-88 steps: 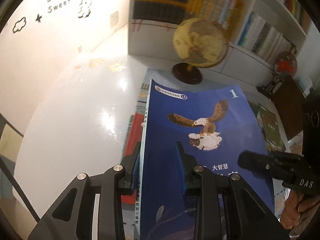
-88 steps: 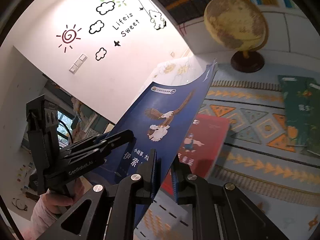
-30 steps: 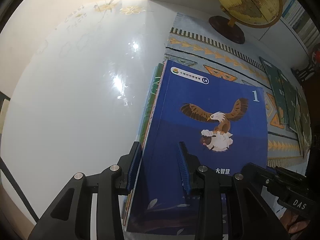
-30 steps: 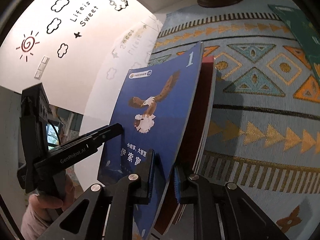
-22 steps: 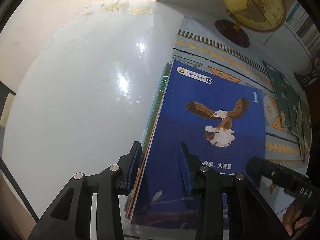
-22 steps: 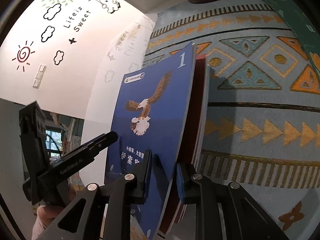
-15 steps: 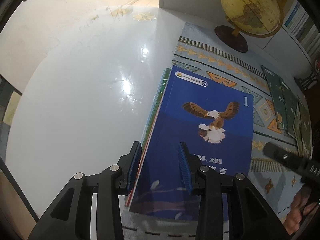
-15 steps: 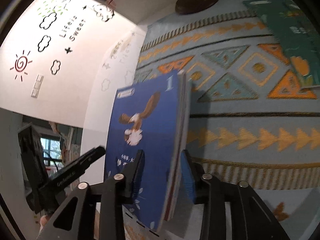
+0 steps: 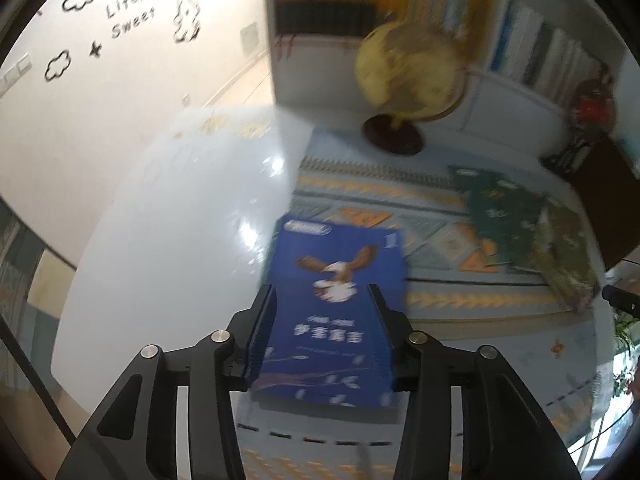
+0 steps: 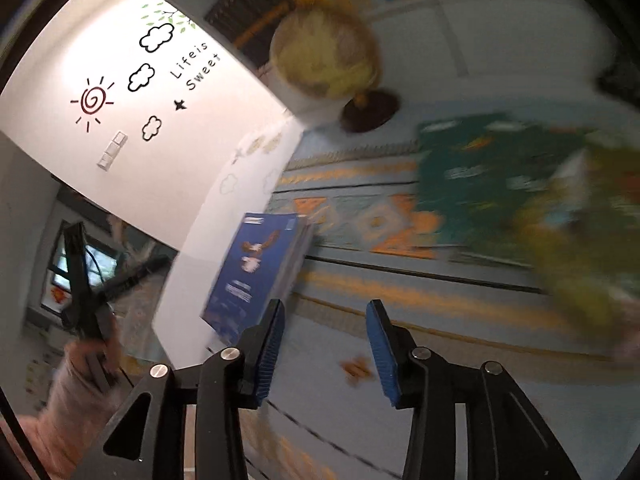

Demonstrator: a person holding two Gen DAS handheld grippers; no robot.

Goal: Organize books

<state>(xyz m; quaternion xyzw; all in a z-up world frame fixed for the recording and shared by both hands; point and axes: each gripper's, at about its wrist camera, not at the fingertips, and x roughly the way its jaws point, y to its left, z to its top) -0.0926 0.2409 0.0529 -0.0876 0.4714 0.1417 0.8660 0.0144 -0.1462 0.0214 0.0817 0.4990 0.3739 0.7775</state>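
Note:
The blue eagle book (image 9: 336, 304) lies flat on top of a stack of books at the left edge of a patterned mat (image 9: 440, 304). My left gripper (image 9: 324, 328) is open, raised above the near end of that stack, with nothing in it. In the right wrist view the same blue book (image 10: 256, 264) lies on the stack to the left. My right gripper (image 10: 324, 344) is open and empty, above the mat to the right of the stack. Several green books (image 9: 516, 224) lie spread on the mat at the right; they also show, blurred, in the right wrist view (image 10: 500, 184).
A yellow globe (image 9: 408, 72) on a dark base stands at the back of the mat. A white bookshelf (image 9: 520, 40) full of books stands behind it. A glossy white tabletop (image 9: 180, 240) extends left of the mat. The other hand-held gripper (image 10: 92, 292) shows at far left.
Both grippers let go of the blue eagle book after laying it on the stack. Both opened wider and pulled back and up. The right gripper swung to the right.

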